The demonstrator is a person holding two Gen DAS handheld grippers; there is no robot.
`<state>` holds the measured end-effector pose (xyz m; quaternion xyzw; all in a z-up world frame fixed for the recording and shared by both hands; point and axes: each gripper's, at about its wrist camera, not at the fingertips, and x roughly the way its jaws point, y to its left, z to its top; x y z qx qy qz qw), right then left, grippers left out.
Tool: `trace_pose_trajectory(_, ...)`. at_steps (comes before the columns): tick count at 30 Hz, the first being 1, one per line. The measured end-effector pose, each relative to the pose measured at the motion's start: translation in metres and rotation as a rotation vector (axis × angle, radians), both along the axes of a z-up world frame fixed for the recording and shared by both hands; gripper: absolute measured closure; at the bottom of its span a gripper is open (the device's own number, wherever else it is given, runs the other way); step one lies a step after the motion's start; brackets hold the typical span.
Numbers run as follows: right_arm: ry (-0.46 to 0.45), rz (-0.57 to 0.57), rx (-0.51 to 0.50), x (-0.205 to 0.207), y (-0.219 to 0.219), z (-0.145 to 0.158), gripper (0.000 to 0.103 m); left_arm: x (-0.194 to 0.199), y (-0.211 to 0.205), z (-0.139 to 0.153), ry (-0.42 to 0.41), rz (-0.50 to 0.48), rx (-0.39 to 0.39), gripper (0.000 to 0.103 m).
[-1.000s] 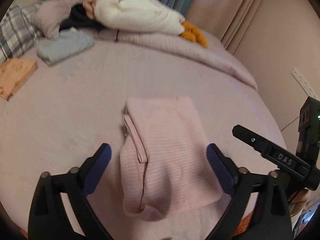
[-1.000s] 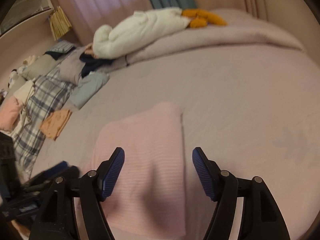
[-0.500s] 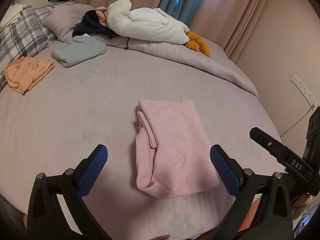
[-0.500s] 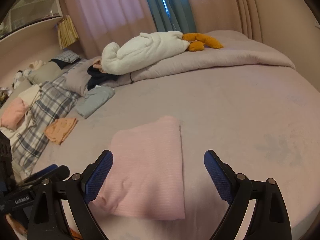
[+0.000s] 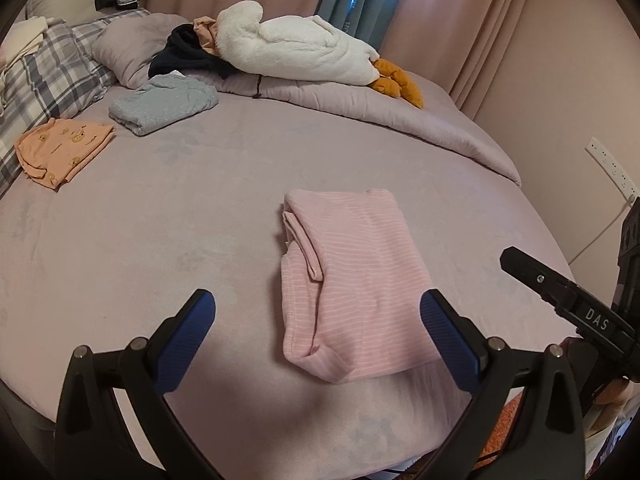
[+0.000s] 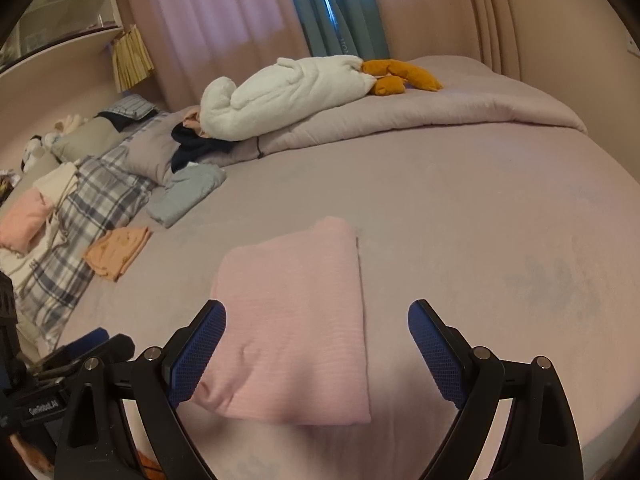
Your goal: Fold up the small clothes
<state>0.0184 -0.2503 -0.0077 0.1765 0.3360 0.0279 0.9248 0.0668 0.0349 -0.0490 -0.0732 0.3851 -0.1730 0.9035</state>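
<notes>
Resting folded: pink garment on bed | both jaws spread (empty)

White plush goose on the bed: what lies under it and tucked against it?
The goose lies on the rolled lilac duvet. Dark clothing and a peach piece are wedged against its head end. How far they reach beneath it is covered.

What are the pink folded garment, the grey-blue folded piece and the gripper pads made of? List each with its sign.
Pink folded garment: likely soft cotton knit, matte; fine white stripes and stitched hems show.
Grey-blue folded piece: apparently fleecy or terry fabric; nubbly, fuzzy surface.
Gripper pads: probably rubber or textured plastic, blue with a fine grid pattern.
</notes>
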Motion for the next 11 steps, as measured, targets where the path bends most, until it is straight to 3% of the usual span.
trace_pose_trajectory(11,-0.006,-0.013,-0.026,-0.0031,-0.0014,0.0018,0.011,-0.0072,-0.0018,0.0055,-0.017,0.001,0.022,0.001)
